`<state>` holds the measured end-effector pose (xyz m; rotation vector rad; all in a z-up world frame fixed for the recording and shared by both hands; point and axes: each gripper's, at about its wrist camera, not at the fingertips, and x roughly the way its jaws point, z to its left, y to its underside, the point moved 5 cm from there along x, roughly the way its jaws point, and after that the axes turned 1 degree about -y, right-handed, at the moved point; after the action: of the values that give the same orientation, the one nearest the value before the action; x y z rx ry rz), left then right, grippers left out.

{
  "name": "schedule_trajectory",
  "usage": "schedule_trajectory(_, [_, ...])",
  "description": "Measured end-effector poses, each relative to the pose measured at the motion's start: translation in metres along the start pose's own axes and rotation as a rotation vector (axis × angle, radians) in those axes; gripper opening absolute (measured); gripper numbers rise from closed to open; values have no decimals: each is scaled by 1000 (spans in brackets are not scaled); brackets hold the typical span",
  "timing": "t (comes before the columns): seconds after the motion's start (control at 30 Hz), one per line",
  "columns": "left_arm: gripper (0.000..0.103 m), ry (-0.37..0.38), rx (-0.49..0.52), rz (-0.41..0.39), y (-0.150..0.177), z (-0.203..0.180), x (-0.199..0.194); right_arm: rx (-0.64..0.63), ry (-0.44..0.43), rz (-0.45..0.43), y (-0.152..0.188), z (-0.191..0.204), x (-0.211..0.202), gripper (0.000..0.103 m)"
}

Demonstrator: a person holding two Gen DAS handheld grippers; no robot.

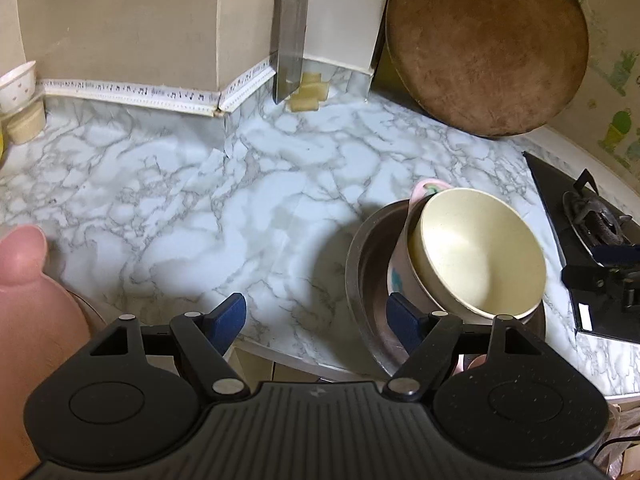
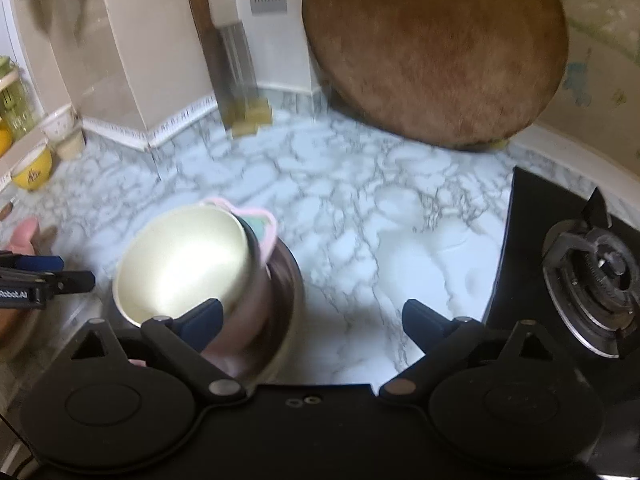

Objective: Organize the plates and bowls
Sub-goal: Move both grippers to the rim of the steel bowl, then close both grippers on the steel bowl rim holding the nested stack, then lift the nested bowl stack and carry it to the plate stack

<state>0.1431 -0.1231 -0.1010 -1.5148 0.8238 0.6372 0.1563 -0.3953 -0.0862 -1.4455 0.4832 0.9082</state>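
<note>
One cream bowl [image 1: 480, 252] is sitting tilted in one half-hidden pink bowl [image 1: 404, 264] inside one metal pan [image 1: 364, 264], while both the left gripper [image 1: 316, 316] and the right gripper [image 2: 312, 320] are gaping wide, holding nothing.

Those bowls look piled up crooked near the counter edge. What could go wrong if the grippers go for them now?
1. The cream bowl sits tilted in a pink-rimmed bowl inside a metal pan; a nudge might tip the pile.
2. The pan sits near the counter edge, so a push could slide it off.
3. The left gripper and right gripper are both open beside the same pile and might collide.
</note>
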Motion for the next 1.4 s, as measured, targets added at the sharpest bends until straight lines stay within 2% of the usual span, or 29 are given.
schedule_trajectory(0.17, [77,-9,-25,34,2,-5,19,11,-28,77,8,-10,31,80])
schedule_trajectory(0.37, [76,-6,-70,86,4,-7,39,67,-71,147,14,-15,57,71])
schedule_trajectory(0.5, [63,6,-84,111,3,-9,48,60,-85,176,14,-10,67,58])
schedule_trajectory(0.57, [61,14,-86,117,3,-10,51,62,-89,190,15,-8,71,52])
schedule_trajectory(0.83, [60,33,-99,111,0,-12,53,69,-116,205,13,-7,73,46])
schedule_trajectory(0.93, [60,35,-109,120,-1,-10,54,71,-126,208,14,-6,74,40])
schedule_trajectory(1.1, [59,64,-166,145,2,-6,57,100,-148,198,15,-9,73,35])
schedule_trajectory(1.2, [48,73,-177,157,3,-8,58,102,-151,203,16,-6,74,32])
schedule_trajectory(1.23, [37,68,-184,161,3,-8,58,104,-153,203,17,-4,74,31])
schedule_trajectory(1.27, [33,68,-188,167,3,-9,59,107,-155,204,17,-4,74,29])
schedule_trajectory(1.4, [25,72,-214,176,3,-8,59,114,-163,207,17,0,74,22])
